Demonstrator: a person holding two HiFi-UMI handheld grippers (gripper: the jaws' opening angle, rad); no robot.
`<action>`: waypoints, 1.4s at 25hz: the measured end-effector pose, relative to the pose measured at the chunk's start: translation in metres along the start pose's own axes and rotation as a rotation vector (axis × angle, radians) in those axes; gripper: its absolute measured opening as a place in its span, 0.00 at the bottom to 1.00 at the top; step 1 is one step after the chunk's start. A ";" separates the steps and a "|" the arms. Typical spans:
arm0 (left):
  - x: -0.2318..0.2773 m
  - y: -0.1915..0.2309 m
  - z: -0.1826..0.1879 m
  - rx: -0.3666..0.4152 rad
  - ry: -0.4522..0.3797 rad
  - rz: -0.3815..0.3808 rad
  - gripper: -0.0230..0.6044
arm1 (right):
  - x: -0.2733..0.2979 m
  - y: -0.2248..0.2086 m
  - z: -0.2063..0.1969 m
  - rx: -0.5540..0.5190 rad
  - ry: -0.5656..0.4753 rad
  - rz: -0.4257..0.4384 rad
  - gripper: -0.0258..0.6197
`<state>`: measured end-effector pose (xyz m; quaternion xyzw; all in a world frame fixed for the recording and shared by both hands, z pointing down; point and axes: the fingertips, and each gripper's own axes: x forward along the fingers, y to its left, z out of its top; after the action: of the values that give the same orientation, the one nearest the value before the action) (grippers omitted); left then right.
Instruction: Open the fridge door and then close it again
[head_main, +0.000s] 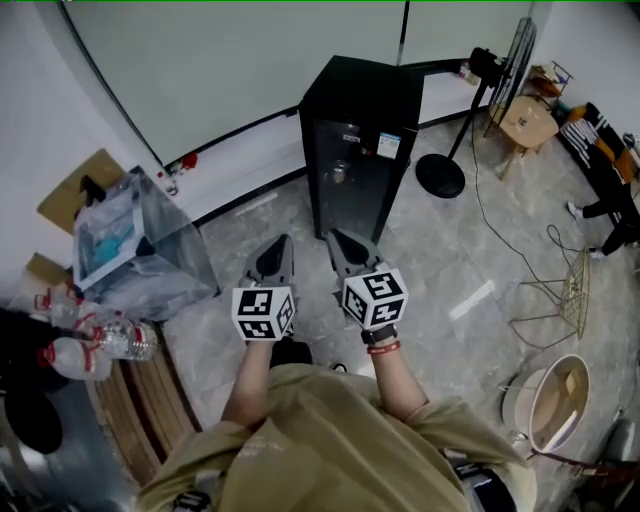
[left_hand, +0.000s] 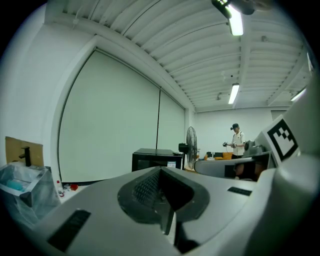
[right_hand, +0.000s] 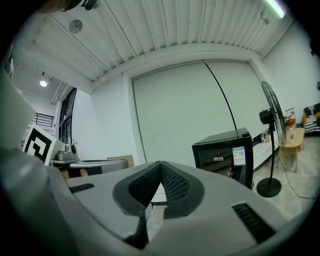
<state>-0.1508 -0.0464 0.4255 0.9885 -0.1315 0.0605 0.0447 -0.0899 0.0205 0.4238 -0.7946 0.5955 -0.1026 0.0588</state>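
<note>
A small black fridge (head_main: 362, 140) with a glass door stands shut on the floor against the far wall. It also shows in the left gripper view (left_hand: 156, 158) and at the right of the right gripper view (right_hand: 225, 152). My left gripper (head_main: 281, 246) and right gripper (head_main: 337, 241) are held side by side, both shut and empty, pointing toward the fridge and a short way in front of its door. Their tips meet in the left gripper view (left_hand: 160, 171) and the right gripper view (right_hand: 160, 164).
A clear plastic bin (head_main: 140, 245) stands on the floor to the left, with bottles (head_main: 95, 340) nearer me. A standing fan (head_main: 505, 70) and its round base (head_main: 440, 175) are right of the fridge. A wire rack (head_main: 570, 295) and cable lie at right. A person (left_hand: 238, 142) stands far back.
</note>
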 end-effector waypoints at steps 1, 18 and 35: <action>0.011 0.000 0.000 -0.001 0.002 -0.020 0.07 | 0.003 -0.008 -0.001 0.002 0.001 -0.018 0.08; 0.241 0.088 0.029 -0.020 0.002 -0.299 0.07 | 0.176 -0.123 0.041 -0.059 0.017 -0.245 0.08; 0.357 0.184 -0.014 -0.032 0.146 -0.407 0.11 | 0.291 -0.184 0.062 -0.184 0.111 -0.352 0.15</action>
<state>0.1408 -0.3131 0.5001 0.9868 0.0733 0.1197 0.0809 0.1750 -0.2080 0.4301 -0.8816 0.4566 -0.1000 -0.0655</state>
